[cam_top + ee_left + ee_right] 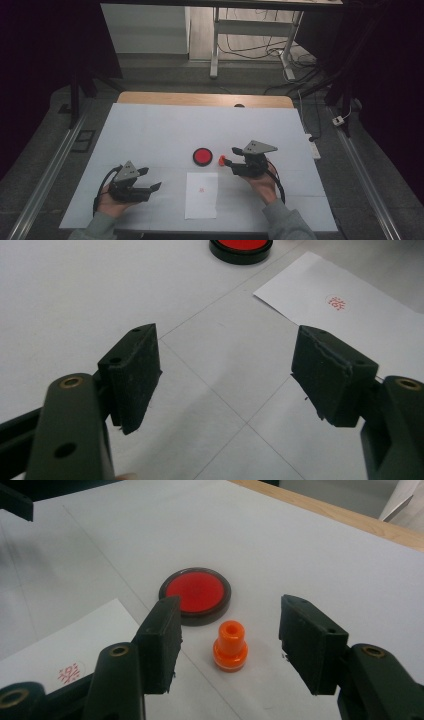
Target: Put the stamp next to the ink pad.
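Note:
An orange stamp (pixel 230 647) stands upright on the white table beside a round red ink pad (pixel 195 595) in a black rim. My right gripper (pixel 227 640) hovers just behind the stamp, open, its pads clear of it on both sides. From above, the stamp (pixel 222 160) sits right of the ink pad (pixel 202 156), with the right gripper (pixel 234 160) next to it. A white sheet of paper (pixel 201 194) bears a small red stamp mark (pixel 337 303). My left gripper (pixel 227 375) is open over bare table at the left (pixel 150 179).
The white table top (pixel 150 130) has a wooden far edge (pixel 205 98). Beyond it stand desk legs and loose cables on the floor. Metal rails run along both sides of the table.

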{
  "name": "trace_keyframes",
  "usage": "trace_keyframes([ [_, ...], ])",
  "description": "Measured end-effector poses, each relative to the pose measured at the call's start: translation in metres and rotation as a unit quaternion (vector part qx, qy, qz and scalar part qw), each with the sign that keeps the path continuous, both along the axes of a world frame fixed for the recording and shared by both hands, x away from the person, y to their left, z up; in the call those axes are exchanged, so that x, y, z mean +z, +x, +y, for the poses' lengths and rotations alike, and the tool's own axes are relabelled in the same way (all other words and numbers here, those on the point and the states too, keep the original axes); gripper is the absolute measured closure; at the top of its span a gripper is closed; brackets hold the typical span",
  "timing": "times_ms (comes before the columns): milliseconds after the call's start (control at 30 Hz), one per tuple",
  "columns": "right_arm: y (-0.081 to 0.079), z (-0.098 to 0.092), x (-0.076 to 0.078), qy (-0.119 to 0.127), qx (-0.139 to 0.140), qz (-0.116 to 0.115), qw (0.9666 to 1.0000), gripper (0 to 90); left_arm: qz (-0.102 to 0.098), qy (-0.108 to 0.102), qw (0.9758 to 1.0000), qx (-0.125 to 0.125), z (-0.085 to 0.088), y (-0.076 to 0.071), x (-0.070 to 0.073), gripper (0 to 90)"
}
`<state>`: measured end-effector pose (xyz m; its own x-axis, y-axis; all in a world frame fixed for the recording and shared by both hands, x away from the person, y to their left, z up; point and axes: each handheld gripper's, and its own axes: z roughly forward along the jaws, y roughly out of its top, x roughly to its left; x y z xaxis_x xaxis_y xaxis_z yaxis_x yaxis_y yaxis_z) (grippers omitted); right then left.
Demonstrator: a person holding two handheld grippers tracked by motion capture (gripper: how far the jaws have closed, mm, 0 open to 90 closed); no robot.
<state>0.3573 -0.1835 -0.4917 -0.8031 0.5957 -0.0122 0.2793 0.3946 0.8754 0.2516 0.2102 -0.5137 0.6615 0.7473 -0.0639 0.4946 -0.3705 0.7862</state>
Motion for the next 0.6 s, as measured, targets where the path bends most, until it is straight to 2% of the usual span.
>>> trace_keyframes([
  [400, -0.018, -0.025, 0.004, -0.011, -0.009, -0.014, 0.9998, 41.7, 0.002, 0.001, 1.0000, -0.002, -0.001, 0.000, -0.001, 27.5],
  [600, -0.028, -0.044, 0.003, -0.016, -0.019, -0.018, 0.9995, 41.7, 0.002, 0.002, 1.0000, -0.003, -0.001, -0.001, -0.001, 27.5],
])
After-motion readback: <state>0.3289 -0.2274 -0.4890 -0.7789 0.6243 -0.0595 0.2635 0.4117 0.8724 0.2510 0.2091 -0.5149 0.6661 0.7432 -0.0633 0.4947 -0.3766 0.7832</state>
